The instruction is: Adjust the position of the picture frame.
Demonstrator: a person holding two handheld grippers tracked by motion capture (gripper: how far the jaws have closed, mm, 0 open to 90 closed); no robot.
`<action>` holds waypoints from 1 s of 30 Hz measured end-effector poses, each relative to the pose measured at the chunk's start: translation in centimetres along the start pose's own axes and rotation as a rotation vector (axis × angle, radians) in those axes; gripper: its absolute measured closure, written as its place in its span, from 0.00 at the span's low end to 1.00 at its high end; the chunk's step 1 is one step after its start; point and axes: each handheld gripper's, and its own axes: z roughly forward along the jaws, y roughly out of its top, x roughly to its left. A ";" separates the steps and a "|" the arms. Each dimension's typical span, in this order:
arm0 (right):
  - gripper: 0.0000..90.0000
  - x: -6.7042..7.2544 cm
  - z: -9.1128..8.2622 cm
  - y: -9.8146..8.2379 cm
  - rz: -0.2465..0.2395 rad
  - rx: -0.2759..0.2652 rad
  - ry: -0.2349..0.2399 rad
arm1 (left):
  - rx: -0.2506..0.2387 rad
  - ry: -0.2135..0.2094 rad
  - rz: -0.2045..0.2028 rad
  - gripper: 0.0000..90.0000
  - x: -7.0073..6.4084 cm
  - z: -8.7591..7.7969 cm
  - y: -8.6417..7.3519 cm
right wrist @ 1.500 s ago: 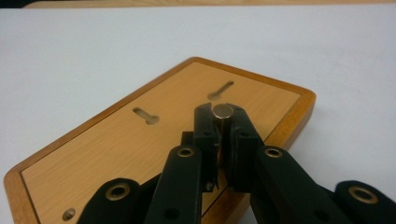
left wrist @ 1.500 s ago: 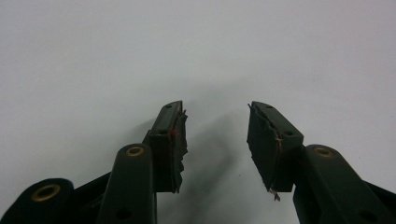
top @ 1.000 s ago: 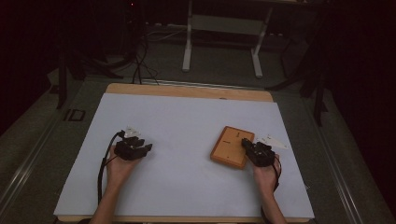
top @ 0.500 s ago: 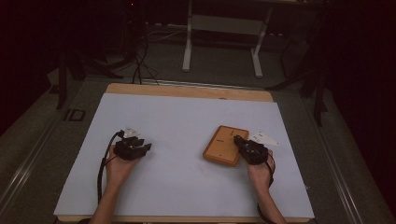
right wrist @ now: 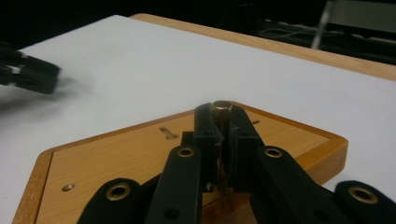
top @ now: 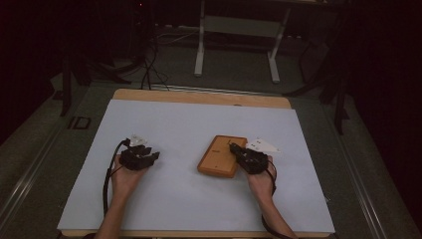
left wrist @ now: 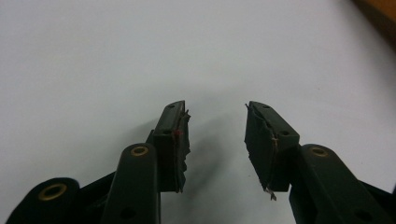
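Wooden board (top: 222, 156) is lying flat right of the counter's (top: 189, 199) middle. My right gripper (right wrist: 222, 108) is clenching the small brass peg (right wrist: 221, 106) standing on it; I'm reckoning that narrow hold may slip, or tip the board when dragging. Left gripper (left wrist: 215, 122) is hanging released, holding nothing, near the left edge.

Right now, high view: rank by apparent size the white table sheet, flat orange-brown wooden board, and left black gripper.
1. White table sheet
2. Flat orange-brown wooden board
3. Left black gripper, smallest, though it sits slightly nearer the camera than the board.
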 end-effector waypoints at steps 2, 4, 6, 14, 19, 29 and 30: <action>0.94 0.9 0.4 0.1 -0.009 -0.006 0.025 | -0.002 0.000 -0.001 0.65 0.0 0.0 0.0; 0.94 1.7 0.8 0.3 -0.016 -0.011 0.056 | -0.001 0.002 -0.003 0.65 0.1 0.1 0.0; 0.94 2.5 1.1 0.4 -0.018 -0.016 0.092 | 0.002 0.003 -0.004 0.65 0.1 0.1 0.0; 0.94 5.8 2.1 0.3 -0.117 0.015 0.265 | 0.002 0.005 -0.004 0.65 0.2 0.1 -0.1; 0.94 6.3 2.1 -0.1 -0.159 0.050 0.339 | 0.016 0.008 0.010 0.65 0.1 0.3 -0.1; 0.94 2.8 1.2 -2.1 -0.107 0.113 0.220 | 0.019 0.013 0.009 0.65 0.1 0.2 -0.1; 0.94 2.3 1.1 -2.3 -0.098 0.116 0.202 | 0.018 0.012 0.008 0.65 0.1 0.3 -0.1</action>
